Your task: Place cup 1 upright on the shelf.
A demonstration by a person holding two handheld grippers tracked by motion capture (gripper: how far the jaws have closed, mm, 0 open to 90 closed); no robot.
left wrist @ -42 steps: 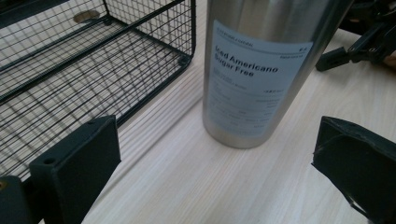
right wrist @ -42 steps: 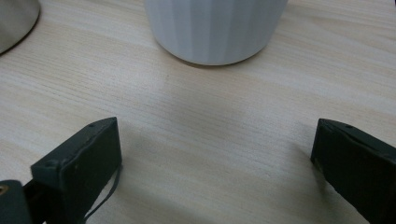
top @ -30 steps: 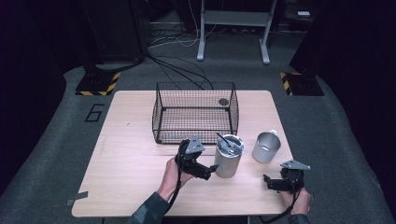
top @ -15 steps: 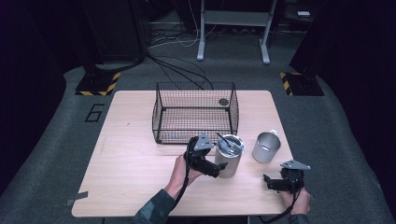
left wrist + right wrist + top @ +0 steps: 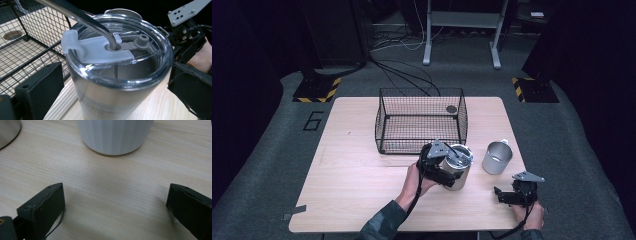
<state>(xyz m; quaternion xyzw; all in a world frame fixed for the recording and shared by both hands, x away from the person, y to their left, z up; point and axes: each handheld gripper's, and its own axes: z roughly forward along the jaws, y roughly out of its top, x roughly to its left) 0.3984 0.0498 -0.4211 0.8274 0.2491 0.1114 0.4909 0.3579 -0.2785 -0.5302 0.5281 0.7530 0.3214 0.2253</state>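
Observation:
A steel tumbler [image 5: 458, 170] with a clear lid and a bent metal straw [image 5: 82, 17] stands on the table just in front of the wire basket [image 5: 419, 122]. My left gripper [image 5: 450, 176] is open and straddles the tumbler [image 5: 117, 75], one jaw at each side of its wall, close to it. My right gripper [image 5: 506, 196] rests low near the table's front right edge, open, with bare wood between its jaws [image 5: 115, 202]. A short metal mug [image 5: 497, 157] stands just beyond it, and its base [image 5: 115, 135] fills the top of the right gripper view.
The black wire basket [image 5: 30, 42] sits at the middle back of the wooden table [image 5: 352, 175], with a small dark round disc [image 5: 451, 108] at its far right corner. The tumbler's base [image 5: 7, 130] shows at the right gripper view's top left.
My left gripper has moved right, up to the tumbler, and its jaws now stand on either side of it. The right gripper, mug and basket have not moved.

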